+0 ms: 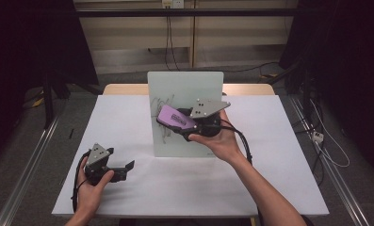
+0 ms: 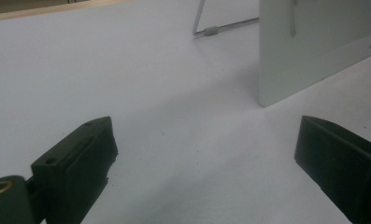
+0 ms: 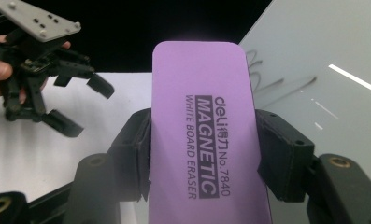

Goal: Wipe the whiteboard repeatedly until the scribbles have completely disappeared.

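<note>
Right jaws: the right gripper (image 3: 202, 154) pinches the purple eraser (image 3: 204, 135) across its width, pads on the two long edges.
Left jaws: the left gripper (image 2: 204, 158) is spread, nothing between, low over the white bench (image 1: 128, 188).
Handling: likely light, a stiff plastic back with a soft felt face; best held by the long edges, near the middle.
Axis: in the high view the eraser (image 1: 175, 118) runs from 4 toward 10 o'clock, free end at 10.
Place: against the scribbled whiteboard (image 1: 184, 84), by the marks (image 1: 162, 117).
</note>
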Tool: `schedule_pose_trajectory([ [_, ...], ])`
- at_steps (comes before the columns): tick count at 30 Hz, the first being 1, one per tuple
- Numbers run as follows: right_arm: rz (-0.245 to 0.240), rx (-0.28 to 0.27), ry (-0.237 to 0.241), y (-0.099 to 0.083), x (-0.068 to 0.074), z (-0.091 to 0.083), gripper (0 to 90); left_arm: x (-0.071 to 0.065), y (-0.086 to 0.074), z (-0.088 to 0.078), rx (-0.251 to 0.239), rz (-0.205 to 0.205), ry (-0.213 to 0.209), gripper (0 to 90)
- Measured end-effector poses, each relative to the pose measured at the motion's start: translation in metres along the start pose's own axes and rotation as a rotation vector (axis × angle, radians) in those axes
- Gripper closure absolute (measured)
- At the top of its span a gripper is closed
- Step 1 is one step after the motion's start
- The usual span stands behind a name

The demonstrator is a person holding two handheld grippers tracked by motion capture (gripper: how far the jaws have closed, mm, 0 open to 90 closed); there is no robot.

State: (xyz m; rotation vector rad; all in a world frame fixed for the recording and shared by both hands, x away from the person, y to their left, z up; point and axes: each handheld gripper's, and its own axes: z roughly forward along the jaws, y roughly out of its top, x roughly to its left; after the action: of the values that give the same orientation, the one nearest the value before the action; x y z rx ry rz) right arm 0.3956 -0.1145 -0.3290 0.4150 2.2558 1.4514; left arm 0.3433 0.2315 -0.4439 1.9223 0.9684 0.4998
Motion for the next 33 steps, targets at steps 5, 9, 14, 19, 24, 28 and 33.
schedule_pose_trajectory([
  [5, -0.014, -0.010, -0.008, 0.008, 0.000, 0.007, 41.5, 0.000, 0.000, -0.001, -0.002, 0.006, -0.008, 5.3],
  [9, -0.019, -0.026, -0.030, 0.015, -0.006, 0.008, 41.5, 0.000, 0.000, -0.002, -0.007, 0.005, -0.011, 5.3],
  [14, -0.016, -0.022, -0.067, 0.018, -0.015, 0.007, 41.5, 0.000, 0.000, -0.002, -0.007, 0.002, -0.008, 5.3],
  [19, -0.001, -0.032, -0.086, 0.016, -0.022, 0.004, 41.5, 0.000, 0.000, -0.002, -0.006, 0.004, -0.009, 5.2],
  [24, 0.001, -0.043, -0.110, 0.019, -0.026, 0.001, 41.5, 0.000, 0.000, -0.002, -0.006, 0.001, -0.007, 5.2],
  [28, -0.009, -0.031, -0.131, 0.024, -0.030, 0.001, 41.5, 0.000, 0.000, -0.001, -0.004, 0.004, -0.008, 5.2],
  [33, -0.011, -0.011, -0.150, 0.025, -0.033, 0.004, 41.5, 0.000, 0.000, -0.001, 0.002, 0.009, -0.012, 5.2],
])
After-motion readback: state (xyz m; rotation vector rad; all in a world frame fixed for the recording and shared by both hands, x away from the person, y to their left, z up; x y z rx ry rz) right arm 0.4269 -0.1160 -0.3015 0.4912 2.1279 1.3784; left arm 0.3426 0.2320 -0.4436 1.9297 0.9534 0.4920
